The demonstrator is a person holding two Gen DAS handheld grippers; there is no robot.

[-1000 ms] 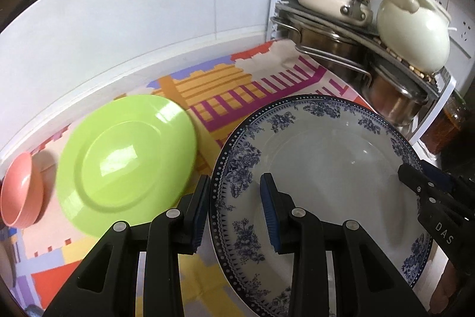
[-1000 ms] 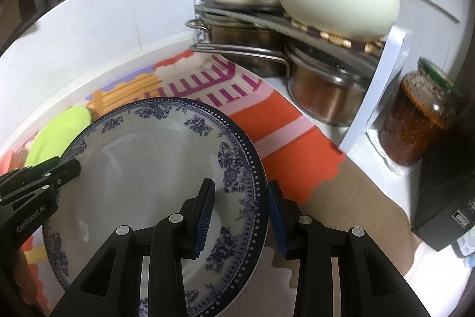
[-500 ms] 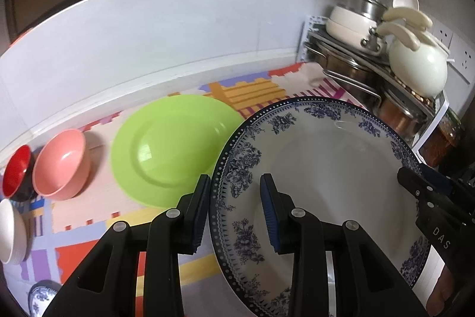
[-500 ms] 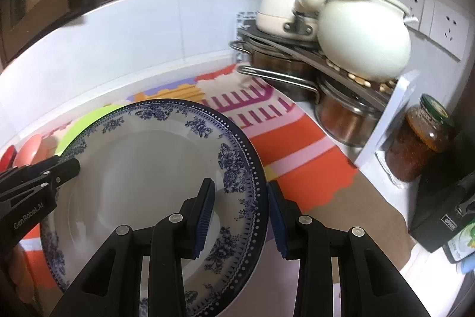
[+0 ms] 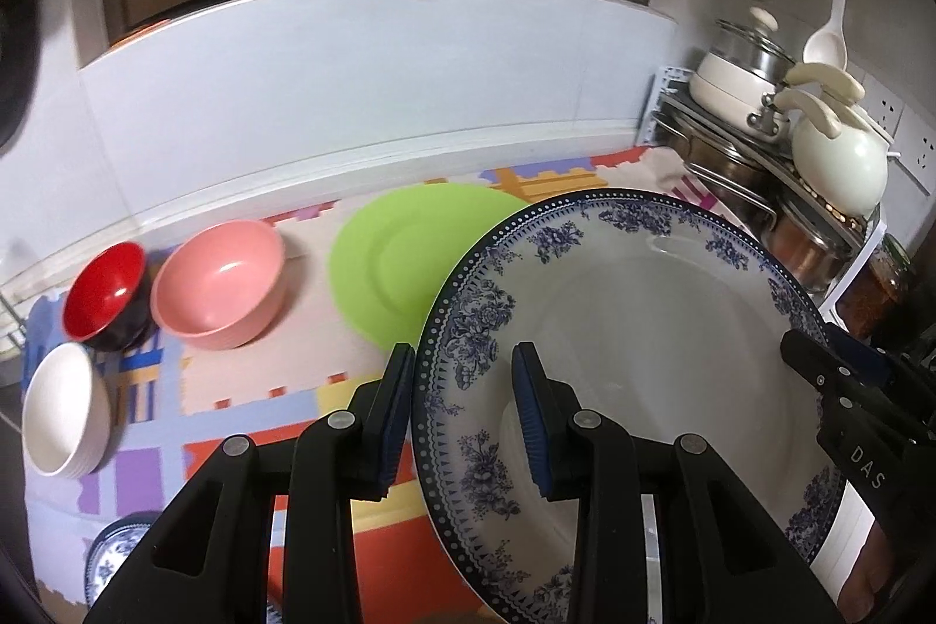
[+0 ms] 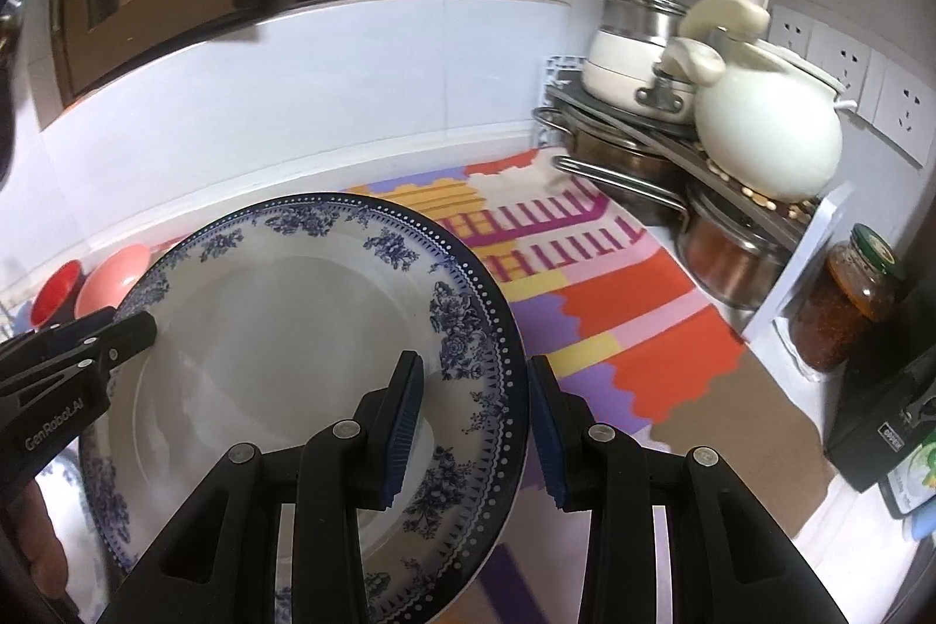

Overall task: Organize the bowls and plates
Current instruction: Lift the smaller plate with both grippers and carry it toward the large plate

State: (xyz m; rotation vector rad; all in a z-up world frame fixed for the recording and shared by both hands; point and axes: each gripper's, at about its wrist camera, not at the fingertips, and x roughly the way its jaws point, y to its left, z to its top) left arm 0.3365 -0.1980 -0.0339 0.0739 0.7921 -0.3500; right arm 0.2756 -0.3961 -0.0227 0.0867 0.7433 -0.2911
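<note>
A large white plate with a blue floral rim [image 5: 632, 331] [image 6: 281, 331] hangs in the air above the counter, held from both sides. My left gripper [image 5: 462, 413] is shut on its left rim, and my right gripper [image 6: 474, 419] is shut on its right rim. On the colourful mat behind lie a green plate [image 5: 403, 255], a pink bowl [image 5: 222, 285] [image 6: 111, 279], a red bowl with a black outside [image 5: 105, 290] [image 6: 55, 299] and a stack of white bowls [image 5: 64, 410]. The held plate hides part of the green plate.
A corner rack [image 6: 661, 138] at the right holds steel pots, a cream pot [image 6: 766, 133] and a lidded pan. A jar of red sauce [image 6: 842, 308] and a black box [image 6: 889, 419] stand right of it. Another blue-patterned dish [image 5: 117, 554] peeks in at lower left.
Both grippers have lifted the blue-rimmed plate up and pulled back from the wall. The green plate, pink, red and white bowls have come into view to the left.
</note>
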